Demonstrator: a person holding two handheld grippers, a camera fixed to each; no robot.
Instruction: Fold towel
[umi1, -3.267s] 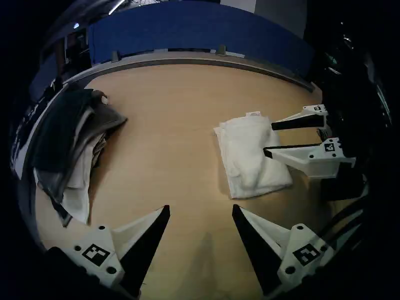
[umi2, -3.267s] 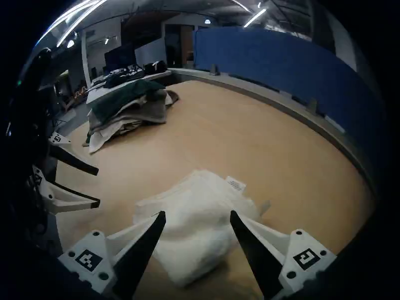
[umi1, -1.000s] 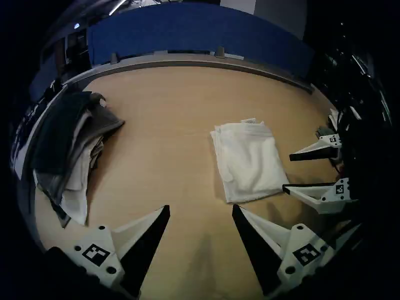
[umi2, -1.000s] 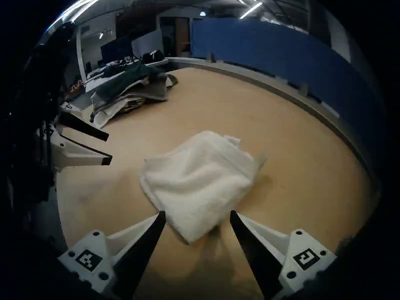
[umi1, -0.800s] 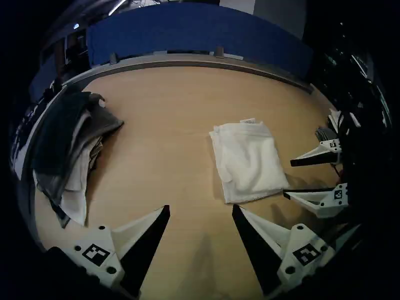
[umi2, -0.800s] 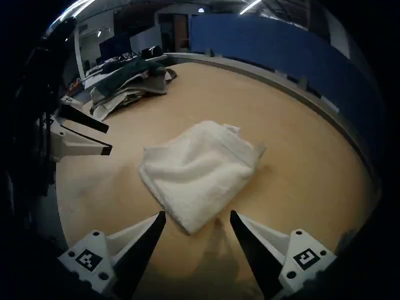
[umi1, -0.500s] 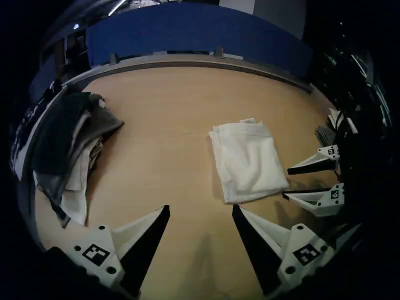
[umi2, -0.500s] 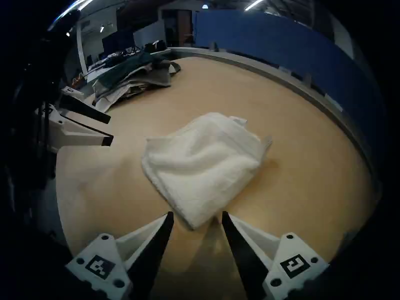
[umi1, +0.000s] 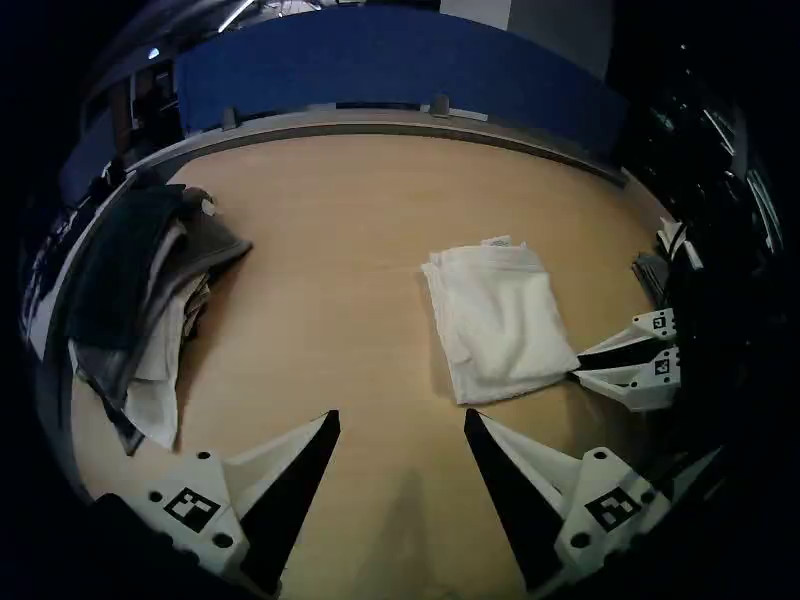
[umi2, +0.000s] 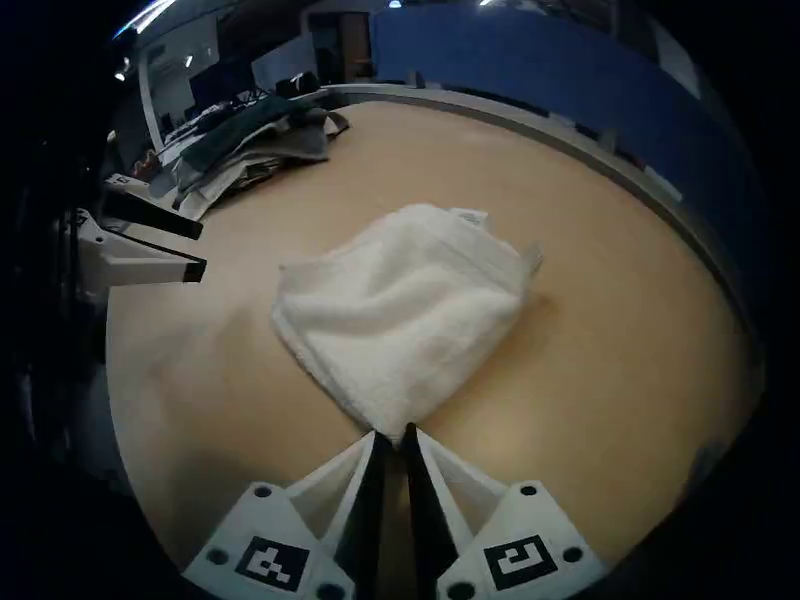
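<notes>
Right tongs (umi2: 392, 435), bottom centre of the right gripper view: the jaws are drawn to a narrow slit at the nearest corner of the white towel (umi2: 400, 300), and that corner appears to be pinched between the tips. In the left gripper view the same tongs (umi1: 577, 368) sit at the right edge, tips meeting the towel's (umi1: 500, 320) lower-right corner. Left tongs (umi1: 401, 414), bottom of the left gripper view: jaws wide, holding nothing, hovering over bare table (umi1: 340, 220) short of the towel; they also appear at the left edge of the right gripper view (umi2: 200, 250), well apart from the cloth. The towel lies right of centre on the table (umi2: 600, 300) as a compact, several-layered rectangle with a small tag at its far edge. A pile of dark and grey cloths (umi1: 140, 290) occupies the left of the frame, and a blue partition (umi1: 400, 60) runs along the top. Progress, as judged: the folding looks largely done; what remains is probably one more fold or tidying, or moving the bundle to the pile. Change: half a second earlier the right tongs stood apart either side of this corner and have since closed; some three seconds back they reached over a lumpier towel. The left tongs have kept their wide setting and place.
</notes>
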